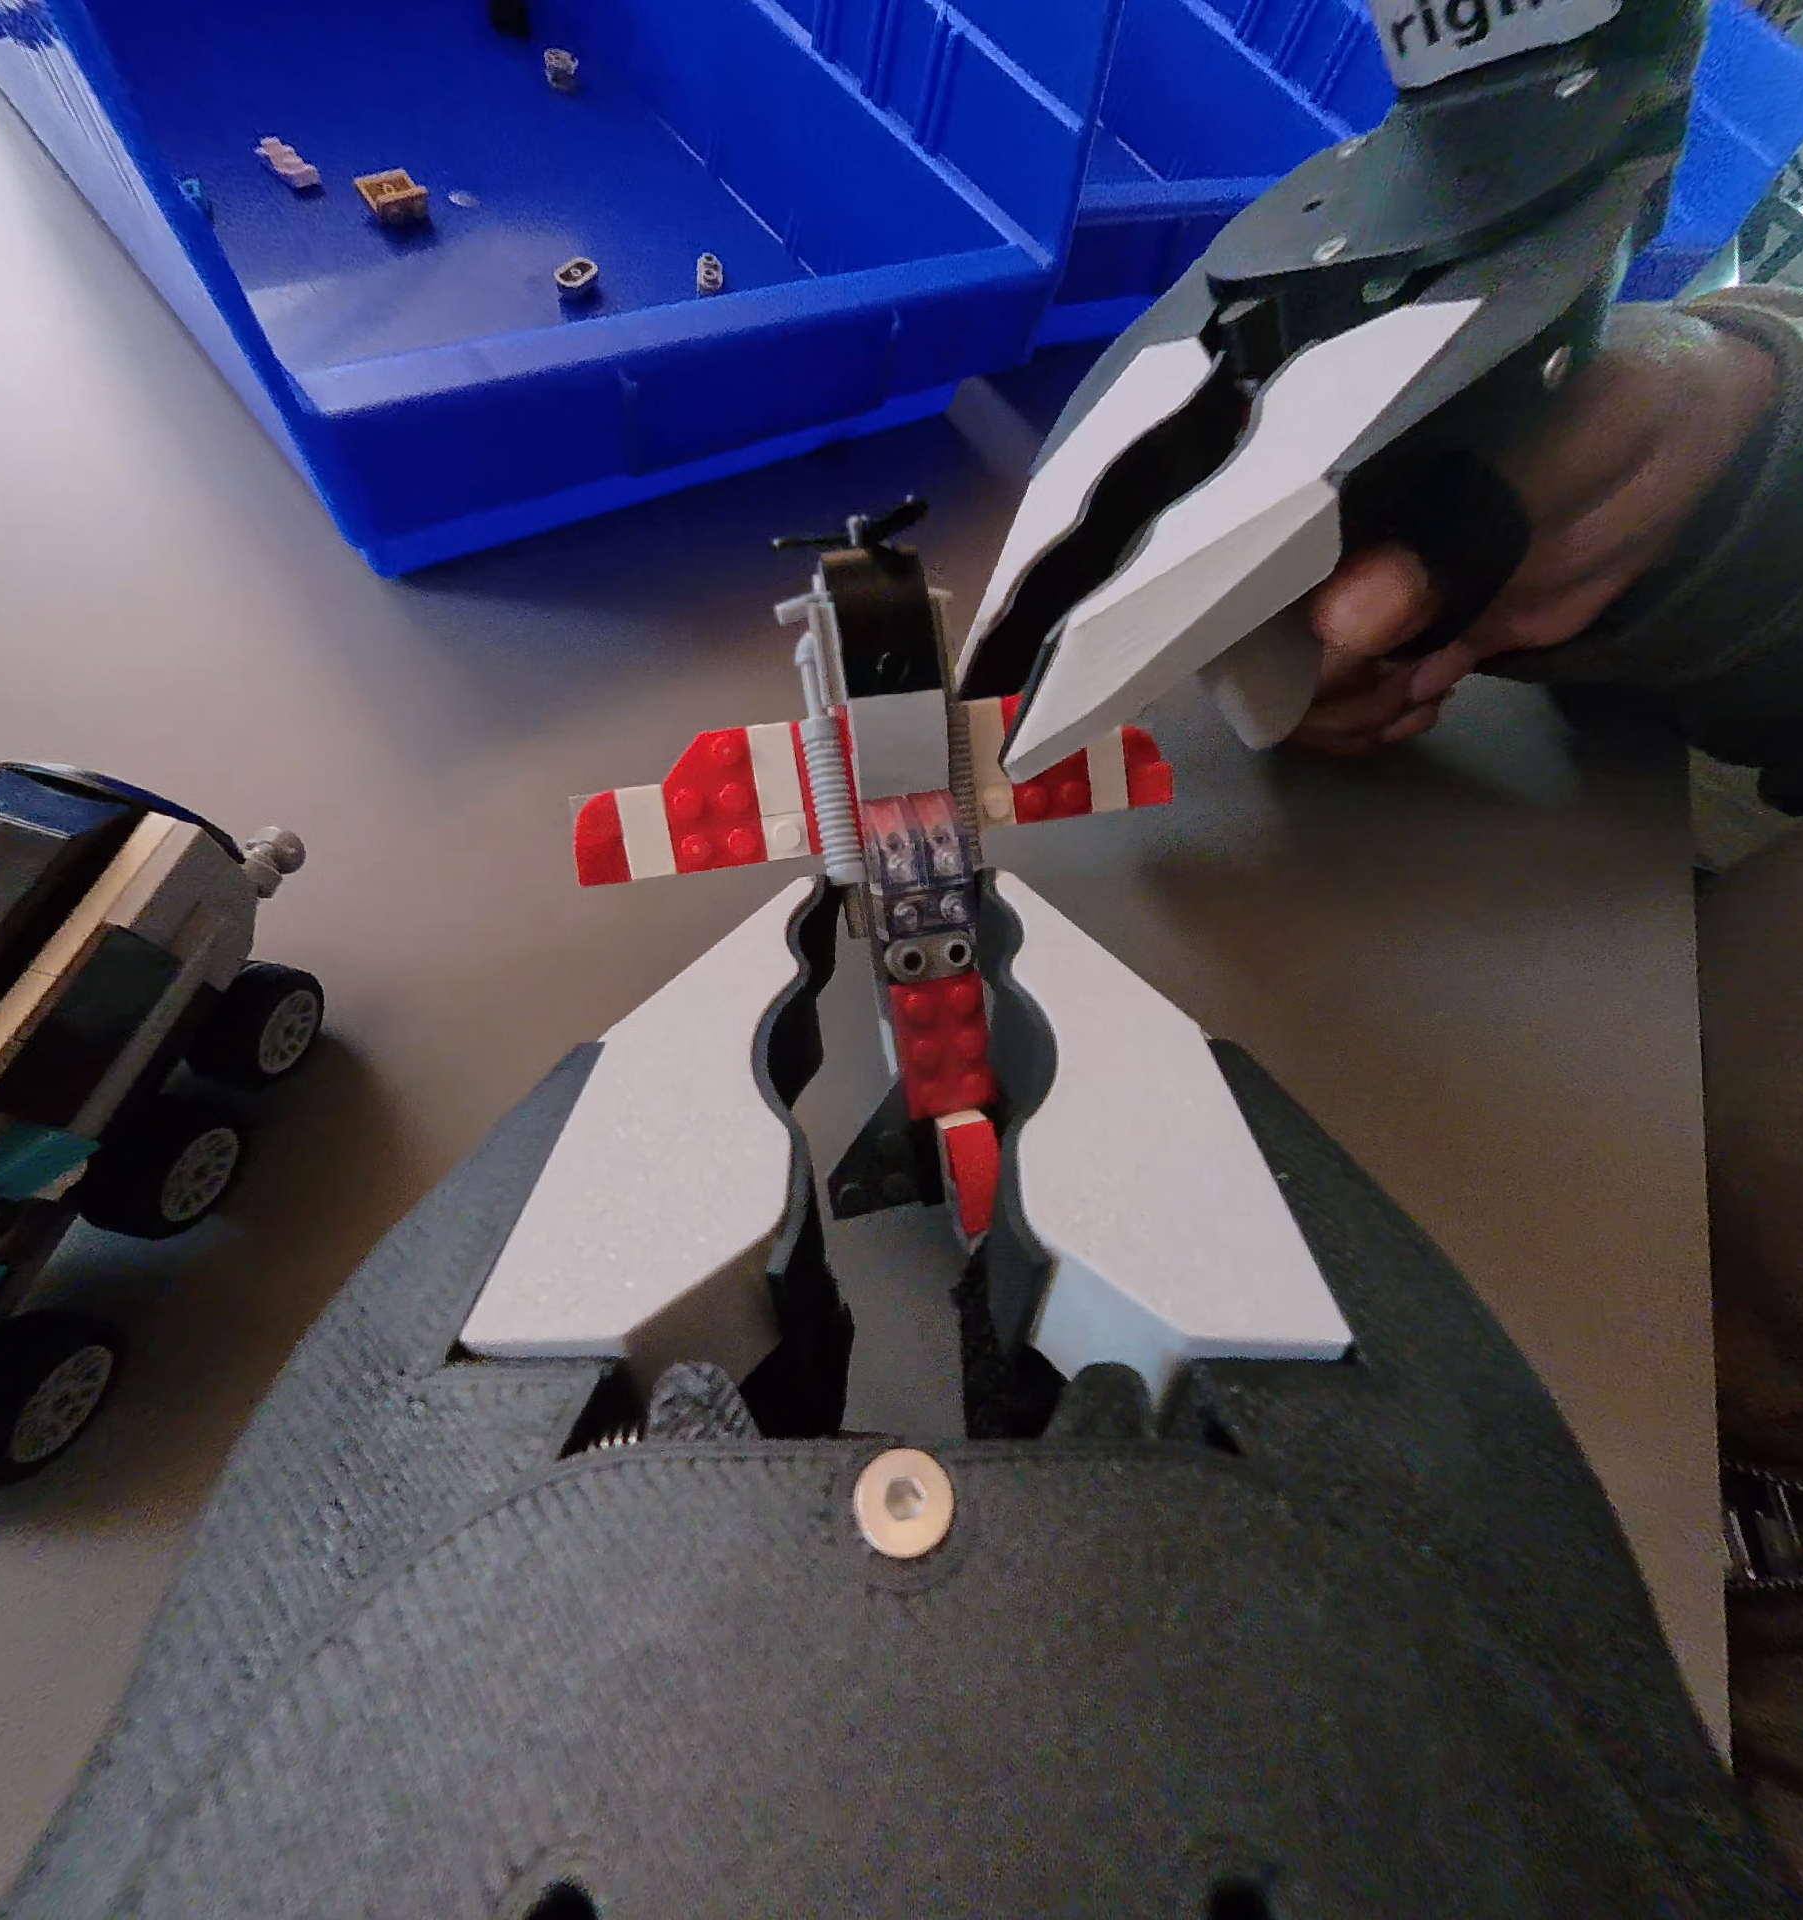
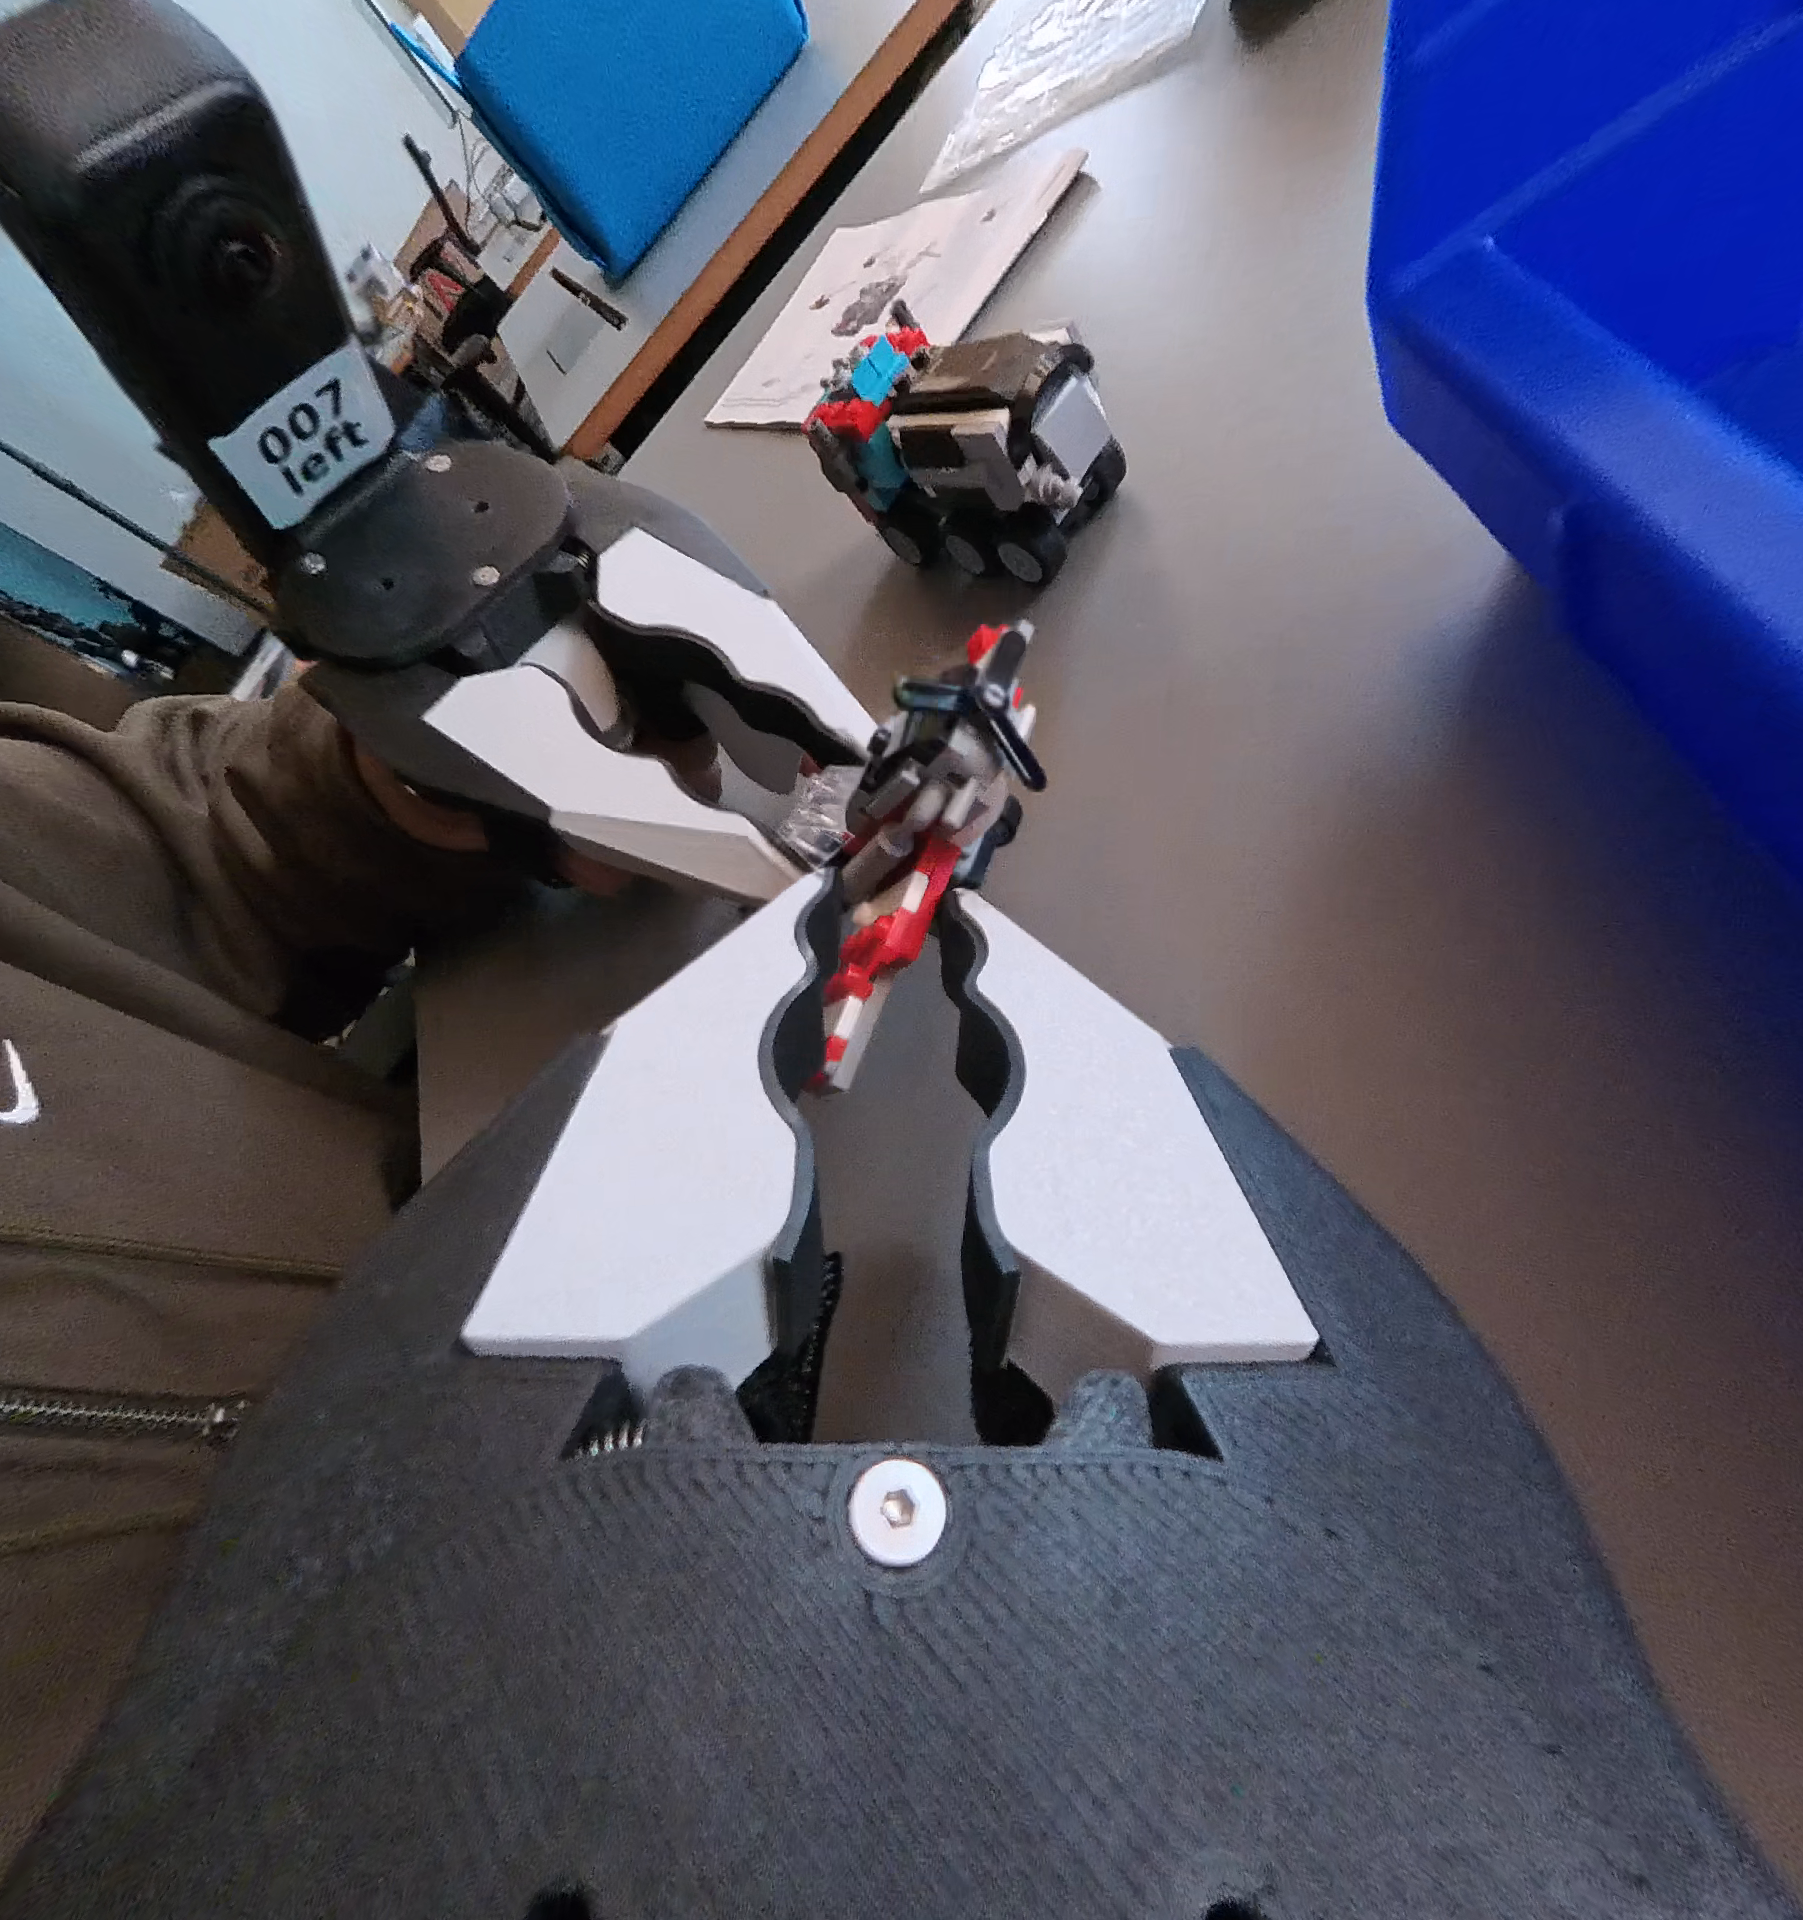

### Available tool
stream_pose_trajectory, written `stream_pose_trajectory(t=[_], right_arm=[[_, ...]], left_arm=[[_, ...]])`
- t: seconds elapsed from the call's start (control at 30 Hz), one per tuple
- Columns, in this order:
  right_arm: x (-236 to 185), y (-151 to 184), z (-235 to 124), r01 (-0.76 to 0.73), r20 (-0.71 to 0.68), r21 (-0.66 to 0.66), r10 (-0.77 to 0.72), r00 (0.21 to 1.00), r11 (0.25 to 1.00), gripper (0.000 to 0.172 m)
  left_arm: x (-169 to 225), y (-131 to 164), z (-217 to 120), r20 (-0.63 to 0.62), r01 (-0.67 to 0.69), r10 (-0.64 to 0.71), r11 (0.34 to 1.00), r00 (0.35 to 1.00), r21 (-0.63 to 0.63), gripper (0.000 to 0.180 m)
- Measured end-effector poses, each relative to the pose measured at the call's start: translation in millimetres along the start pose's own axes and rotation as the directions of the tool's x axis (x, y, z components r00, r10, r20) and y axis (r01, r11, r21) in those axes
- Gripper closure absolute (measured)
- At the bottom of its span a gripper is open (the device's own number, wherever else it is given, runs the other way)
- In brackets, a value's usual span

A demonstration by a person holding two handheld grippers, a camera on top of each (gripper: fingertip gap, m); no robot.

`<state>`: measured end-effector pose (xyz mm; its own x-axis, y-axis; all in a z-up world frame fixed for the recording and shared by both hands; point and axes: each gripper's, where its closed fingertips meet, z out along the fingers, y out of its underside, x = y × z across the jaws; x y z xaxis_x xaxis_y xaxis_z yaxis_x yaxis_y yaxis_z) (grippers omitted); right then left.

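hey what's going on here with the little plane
A person holds a two-finger tool in each hand over a grey table. The left tool grips a small red-and-white brick plane by its fuselage, just behind the wings. The right tool has its fingers around the plane's right wing; whether they press on it is unclear. A brick truck and blue bins with a few loose pieces stand nearby.

Toy brick plane [image 1: 881, 800] at centre above the table [image 1: 461, 644], its body between the fingers of the left gripper [image 1: 907, 883]; right gripper [image 1: 985, 727] on the plane's right wing; toy truck [image 1: 97, 1039] on the table to the left; open bin [image 1: 585, 416] behind, small loose parts [image 1: 388, 192] inside it; booklet [image 2: 907, 281] beyond the truck
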<state>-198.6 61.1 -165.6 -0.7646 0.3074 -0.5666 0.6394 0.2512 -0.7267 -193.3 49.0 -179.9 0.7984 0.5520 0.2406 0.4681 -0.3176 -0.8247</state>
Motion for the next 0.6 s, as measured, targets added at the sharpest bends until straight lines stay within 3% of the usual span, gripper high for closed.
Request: stream_pose_trajectory(t=[0.37, 0.6], right_arm=[[3.0, -4.8, -1.1, 0.023, -0.038, 0.035, -0.021, 0.999, 0.999, 0.163], [1.6, -6.6, -0.5, 0.042, -0.050, 0.049, -0.039, 0.998, 0.998, 0.163]], left_arm=[[0.0, 13.0, 0.8, 0.022, 0.005, -0.002, 0.994, 1.000, -0.105, 0.142], [-3.9, 14.9, 2.5, 0.082, -0.061, 0.071, 0.992, 0.994, -0.115, 0.156]])
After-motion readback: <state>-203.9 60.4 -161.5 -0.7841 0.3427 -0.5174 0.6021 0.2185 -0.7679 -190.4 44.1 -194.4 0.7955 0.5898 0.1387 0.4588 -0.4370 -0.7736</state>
